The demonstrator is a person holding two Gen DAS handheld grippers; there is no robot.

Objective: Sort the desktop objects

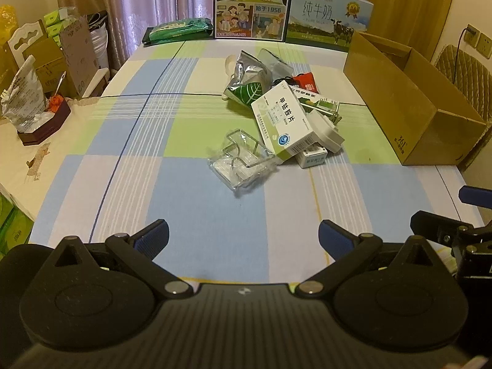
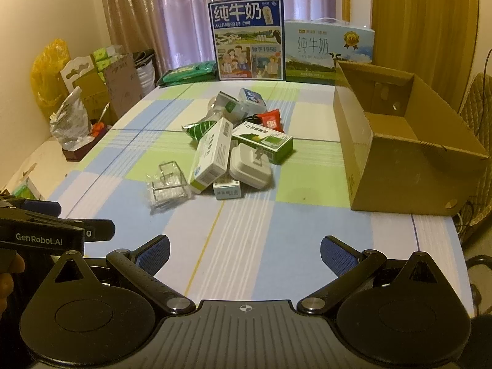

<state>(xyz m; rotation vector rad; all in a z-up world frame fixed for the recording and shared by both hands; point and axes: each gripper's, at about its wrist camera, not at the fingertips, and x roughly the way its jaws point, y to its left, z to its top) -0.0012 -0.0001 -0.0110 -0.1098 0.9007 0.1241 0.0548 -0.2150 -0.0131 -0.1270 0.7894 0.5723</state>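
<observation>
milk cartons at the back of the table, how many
2: a dark blue carton standing upright at the far edge, and a pale blue one touching its right side, behind the cardboard box.

Dim, warm yellowish indoor light; sharp centre, strong fisheye bending, dark corners.

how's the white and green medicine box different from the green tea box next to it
The medicine box is mostly white and leans tilted on the pile; the green tea box is mostly green and lies flatter. The medicine box sits nearer the clear plastic packet, the tea box nearer the cardboard box. Both are rectangular cartons.
</observation>
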